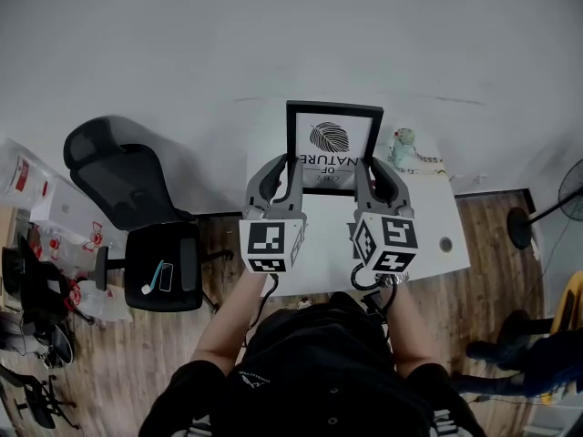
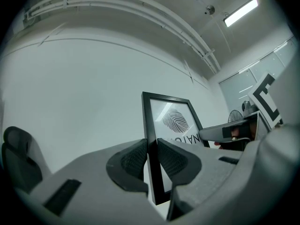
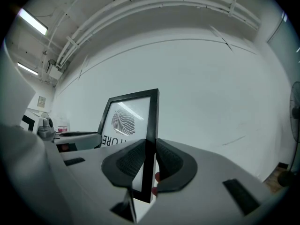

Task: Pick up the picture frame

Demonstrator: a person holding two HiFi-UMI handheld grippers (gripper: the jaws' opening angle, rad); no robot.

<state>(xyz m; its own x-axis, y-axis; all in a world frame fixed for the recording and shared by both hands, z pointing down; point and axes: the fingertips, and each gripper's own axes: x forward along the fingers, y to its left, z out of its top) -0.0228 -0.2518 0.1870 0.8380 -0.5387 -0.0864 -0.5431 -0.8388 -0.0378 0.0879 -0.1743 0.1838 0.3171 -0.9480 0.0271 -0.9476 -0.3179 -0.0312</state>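
- The left gripper (image 2: pixel 152 154) is clamped on the left side rail of the black picture frame (image 1: pixel 333 144).
- The right gripper (image 3: pixel 150 161) pinches its right side rail.
- The picture frame is upright between both, over the white bench (image 1: pixel 435 237), close to the wall (image 1: pixel 182 53).

The picture frame (image 1: pixel 333 146) is black around a white print bearing a black leaf motif. The left gripper (image 1: pixel 290 162) and right gripper (image 1: pixel 364 164) are grey, their pads (image 2: pixel 133 161) black and ribbed, their cubes (image 1: pixel 271 246) white with black squares. At the frame's nine o'clock stands a black chair (image 1: pixel 123 185).
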